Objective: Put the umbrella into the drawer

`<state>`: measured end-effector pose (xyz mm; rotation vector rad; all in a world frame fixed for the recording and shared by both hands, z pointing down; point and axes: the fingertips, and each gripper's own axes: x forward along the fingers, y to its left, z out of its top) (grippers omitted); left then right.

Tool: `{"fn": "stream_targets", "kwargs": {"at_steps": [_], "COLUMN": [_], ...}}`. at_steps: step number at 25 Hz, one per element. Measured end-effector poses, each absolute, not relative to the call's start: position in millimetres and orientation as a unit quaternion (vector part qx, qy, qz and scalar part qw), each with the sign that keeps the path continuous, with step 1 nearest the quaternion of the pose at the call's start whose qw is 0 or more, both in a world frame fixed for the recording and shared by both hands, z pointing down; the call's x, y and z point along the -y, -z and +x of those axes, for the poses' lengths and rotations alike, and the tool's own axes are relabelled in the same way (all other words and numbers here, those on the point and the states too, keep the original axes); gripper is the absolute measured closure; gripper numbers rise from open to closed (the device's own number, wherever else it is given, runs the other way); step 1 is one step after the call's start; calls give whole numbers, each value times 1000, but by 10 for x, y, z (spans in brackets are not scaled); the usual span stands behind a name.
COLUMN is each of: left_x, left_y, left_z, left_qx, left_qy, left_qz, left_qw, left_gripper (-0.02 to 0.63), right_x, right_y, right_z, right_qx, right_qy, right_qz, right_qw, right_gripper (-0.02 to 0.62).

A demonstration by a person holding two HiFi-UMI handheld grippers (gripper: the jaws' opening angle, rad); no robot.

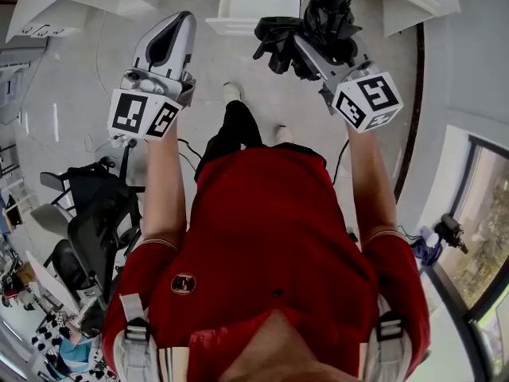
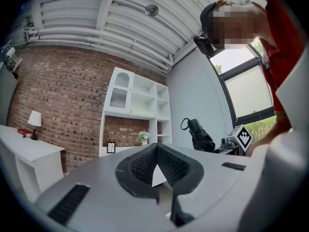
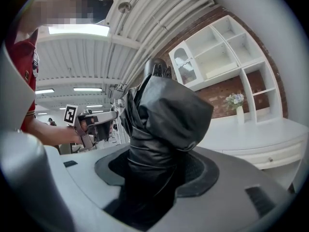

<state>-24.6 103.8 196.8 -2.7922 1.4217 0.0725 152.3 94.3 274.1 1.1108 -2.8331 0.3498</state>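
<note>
A folded black umbrella [image 1: 306,32] stands up between the jaws of my right gripper [image 1: 318,44], which is shut on its lower part. In the right gripper view the umbrella [image 3: 164,124] fills the middle and hides the pads of the right gripper [image 3: 154,175]. My left gripper [image 1: 173,24] is held level at the left, shut and with nothing in it; its dark pads [image 2: 145,166] meet at the tip of the left gripper [image 2: 157,164]. From the left gripper view the umbrella [image 2: 200,137] shows at the right. A white cabinet front [image 3: 270,156] with a drawer knob lies ahead.
A white unit [image 1: 254,6] stands on the floor just past the person's feet. Black office chairs [image 1: 87,221] crowd the left. White wall shelves [image 2: 140,105] hang on a brick wall, with a lamp [image 2: 34,120] on a white desk. A window [image 1: 485,213] is at the right.
</note>
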Motion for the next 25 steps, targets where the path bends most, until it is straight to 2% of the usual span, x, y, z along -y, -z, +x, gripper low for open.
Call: {"fn": "stream_targets", "kwargs": {"at_steps": [9,25], "left_x": [-99,1061], "left_y": [-2187,-3026], "left_z": [-915,-1579], "left_qx": [-425,-405], "left_qy": [-28,-26], "left_qz": [-905,-912], "left_qw": [2,-62], "left_gripper": [600,600], "right_x": [-133,1079], "right_y": [-2967,-4460], "right_z": [839,193], "right_qx": [916,877], "right_qy": [-113,-109], "right_qz": [371,334], "right_qw": [107,329], "right_gripper": [350,350]}}
